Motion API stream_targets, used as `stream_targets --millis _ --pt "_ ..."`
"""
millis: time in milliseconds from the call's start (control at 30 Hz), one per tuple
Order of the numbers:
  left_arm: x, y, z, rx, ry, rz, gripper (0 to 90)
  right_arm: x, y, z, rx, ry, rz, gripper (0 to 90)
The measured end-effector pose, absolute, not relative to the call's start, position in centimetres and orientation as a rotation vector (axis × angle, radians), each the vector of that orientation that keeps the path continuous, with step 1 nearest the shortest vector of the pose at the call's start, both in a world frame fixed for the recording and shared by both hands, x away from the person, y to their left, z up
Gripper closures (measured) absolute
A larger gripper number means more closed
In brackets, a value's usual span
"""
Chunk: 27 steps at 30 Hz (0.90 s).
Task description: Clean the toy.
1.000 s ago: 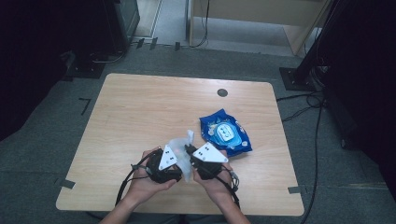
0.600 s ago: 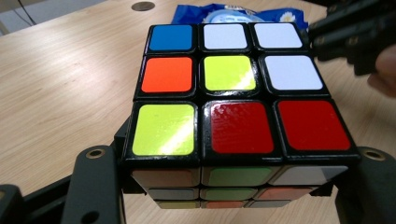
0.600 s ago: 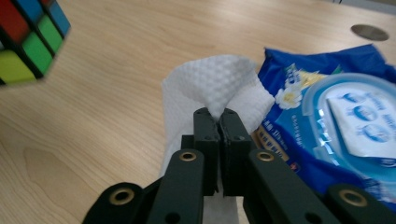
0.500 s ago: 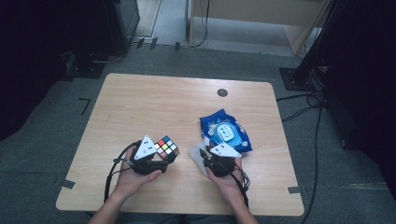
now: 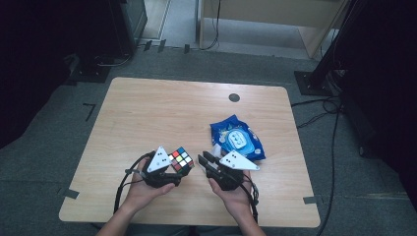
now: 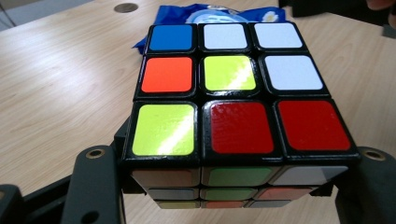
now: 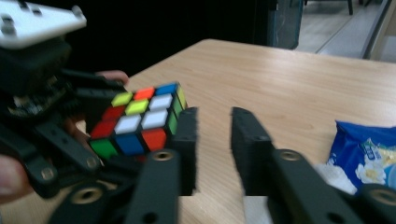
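A scrambled Rubik's cube [image 5: 181, 160] is held just above the table near its front edge, with my left gripper [image 5: 173, 169] shut on it. In the left gripper view the cube [image 6: 233, 88] sits between the two black jaws of my left gripper [image 6: 233, 186], top face up. My right gripper [image 5: 202, 159] is just right of the cube and points toward it. In the right gripper view my right gripper [image 7: 215, 149] has a narrow gap with nothing in it; its jaws have just been closing. The cube [image 7: 137, 121] lies left of them.
A blue wipes pack [image 5: 237, 139] lies on the wooden table [image 5: 162, 113] behind my right gripper, with a bit of white wipe [image 5: 215, 149] at its near corner. A dark round grommet [image 5: 234, 97] sits near the far edge. Dark floor and cables surround the table.
A second ago both grippers were together at the cube. They drew apart and the cube stayed in my left gripper. My right gripper has since turned back toward the cube.
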<state>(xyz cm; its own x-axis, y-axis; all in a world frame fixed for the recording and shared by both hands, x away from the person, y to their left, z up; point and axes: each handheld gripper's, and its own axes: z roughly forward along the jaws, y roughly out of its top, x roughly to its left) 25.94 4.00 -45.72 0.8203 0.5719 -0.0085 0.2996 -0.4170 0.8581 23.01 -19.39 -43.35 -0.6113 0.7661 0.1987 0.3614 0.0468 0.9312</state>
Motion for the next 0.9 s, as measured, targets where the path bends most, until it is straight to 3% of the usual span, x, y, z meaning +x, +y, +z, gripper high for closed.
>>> stream_targets --millis 267,900 --pt "25.4 3.2 -45.7 2.042 0.582 0.341 34.0 22.9 -18.4 -43.7 1.111 2.041 1.571 90.0" --pt "25.0 2.9 -45.8 2.090 0.543 0.352 33.8 21.5 -16.9 -43.1 0.985 2.056 1.553 90.0"
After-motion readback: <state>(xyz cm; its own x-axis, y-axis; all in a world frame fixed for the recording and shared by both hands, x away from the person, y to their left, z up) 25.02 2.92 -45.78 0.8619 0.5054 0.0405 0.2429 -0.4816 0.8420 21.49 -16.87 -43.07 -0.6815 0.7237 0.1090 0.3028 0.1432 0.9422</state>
